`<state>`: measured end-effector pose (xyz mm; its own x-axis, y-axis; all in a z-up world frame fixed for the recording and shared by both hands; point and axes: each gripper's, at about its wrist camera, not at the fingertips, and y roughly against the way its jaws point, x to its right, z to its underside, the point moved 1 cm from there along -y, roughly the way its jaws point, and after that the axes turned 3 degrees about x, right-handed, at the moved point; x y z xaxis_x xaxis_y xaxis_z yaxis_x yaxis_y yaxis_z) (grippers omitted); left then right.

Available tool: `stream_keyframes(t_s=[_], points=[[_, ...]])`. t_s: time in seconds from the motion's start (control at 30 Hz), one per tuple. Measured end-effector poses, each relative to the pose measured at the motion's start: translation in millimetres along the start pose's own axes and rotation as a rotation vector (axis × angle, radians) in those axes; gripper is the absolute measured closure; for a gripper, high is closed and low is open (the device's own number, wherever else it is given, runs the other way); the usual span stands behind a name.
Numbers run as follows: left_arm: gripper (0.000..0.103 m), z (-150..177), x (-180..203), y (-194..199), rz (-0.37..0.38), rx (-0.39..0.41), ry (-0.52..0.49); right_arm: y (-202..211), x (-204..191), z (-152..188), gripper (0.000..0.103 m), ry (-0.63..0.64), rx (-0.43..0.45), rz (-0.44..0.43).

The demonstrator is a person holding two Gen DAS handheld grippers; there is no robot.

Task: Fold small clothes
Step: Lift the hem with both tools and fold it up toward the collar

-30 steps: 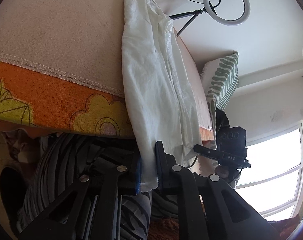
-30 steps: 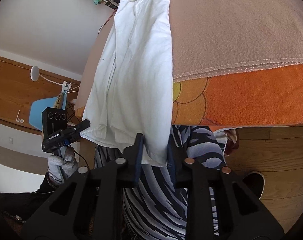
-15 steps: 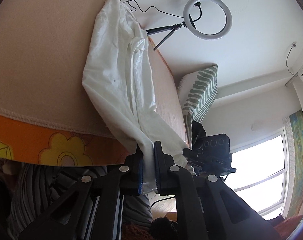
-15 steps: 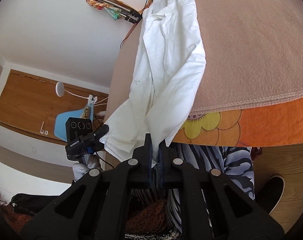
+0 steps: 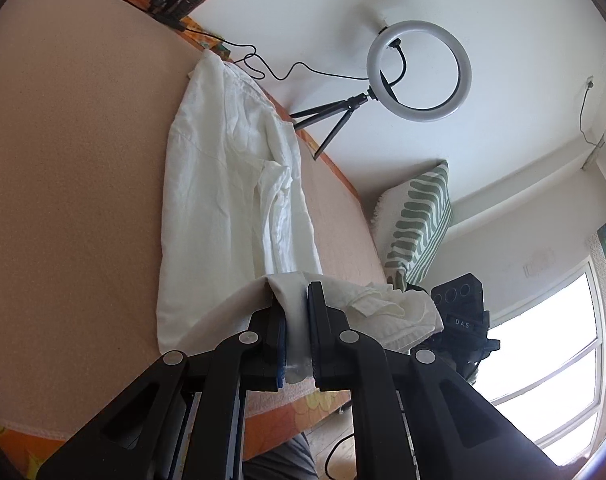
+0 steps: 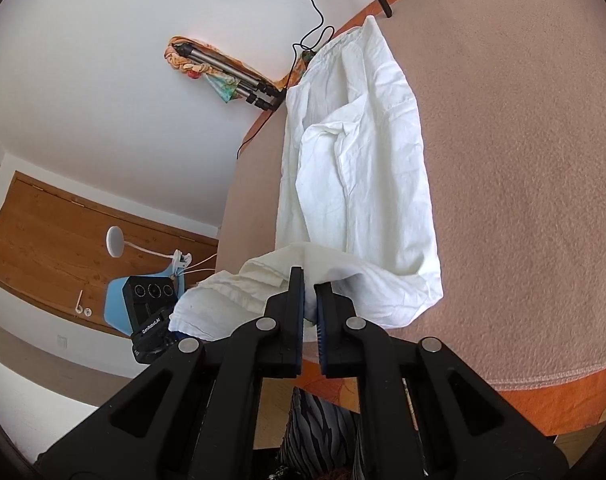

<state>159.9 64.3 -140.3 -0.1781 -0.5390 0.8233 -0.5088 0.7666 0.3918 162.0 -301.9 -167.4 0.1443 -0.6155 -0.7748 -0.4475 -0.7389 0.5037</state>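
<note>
The white garment lies along a bed covered with a beige blanket. Its far part is flat on the blanket, and its near hem is lifted off the bed and held by both tools.

In the left wrist view, the left tool has its two fingers set narrow, with a fold of the white cloth pinched between them. The cloth comes out below the pads as a small end. The right tool appears there only as a black block at the right, partly behind the bunched cloth; its fingers are hidden in this view.

In the right wrist view, the right tool is also narrow and it grips the hem of the garment. How much cloth is between the pads is hard to see, because the fingers cover it. The left tool shows as a black box at the left, its fingers hidden behind the cloth.

The blanket ends in a stitched edge, and under it an orange flowered sheet is visible. A ring light on a small tripod stands at the far edge of the bed, and a green striped pillow leans near the wall. The lower part of both views is blocked by the black arms of the tools.
</note>
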Motion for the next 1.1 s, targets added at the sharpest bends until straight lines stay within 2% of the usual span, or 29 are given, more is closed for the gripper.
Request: stream_keyframes(t_s=[0.33,0.6,0.63,0.67,0.73,0.77,0.83,0.87,0.93,1.0,1.1], points=[[0.095,-23.5,-30.7,-38.4,-0.124,-0.013,0.004,-52.1,32.1,-42.2,0.096,-0.063,-0.024,0.157],[0.094,-27.2,-38.2,-46.8,-0.157,-0.02,0.019,-61.7,38.2,-52.5,0.095,-0.077,-0.038,0.153],[0.091,-28.0,-36.0,-47.0,-0.158,-0.022,0.013,-59.4,36.3,-54.4,0.094,-0.069,-0.031,0.147],[0.09,-28.7,-34.1,-46.5,-0.164,-0.027,0.007,-56.5,33.6,-56.6,0.086,-0.06,-0.023,0.139],[0.089,-31.5,-29.0,-45.1,-0.17,-0.022,-0.003,-46.3,29.8,-60.9,0.054,-0.049,0.008,0.105],[0.087,-33.0,-26.9,-43.2,-0.162,-0.014,-0.005,-39.9,27.4,-62.6,0.05,-0.043,0.036,0.086],[0.081,-35.6,-23.0,-39.7,-0.153,-0.001,-0.014,-30.0,21.6,-64.4,0.048,-0.015,0.057,0.054],[0.07,-37.0,-22.0,-37.4,-0.155,0.007,-0.016,-25.6,18.7,-64.1,0.048,0.003,0.062,0.049],[0.055,-41.4,-20.9,-32.2,-0.158,0.034,-0.008,-19.5,10.4,-60.3,0.048,0.059,0.065,0.081],[0.055,-47.4,-19.9,-24.1,-0.164,0.071,-0.006,-18.7,-1.6,-51.0,0.048,0.143,0.061,0.129],[0.055,-50.1,-8.6,-9.3,-0.182,0.139,-0.069,-24.4,-15.5,-33.3,0.048,0.268,0.04,0.239]])
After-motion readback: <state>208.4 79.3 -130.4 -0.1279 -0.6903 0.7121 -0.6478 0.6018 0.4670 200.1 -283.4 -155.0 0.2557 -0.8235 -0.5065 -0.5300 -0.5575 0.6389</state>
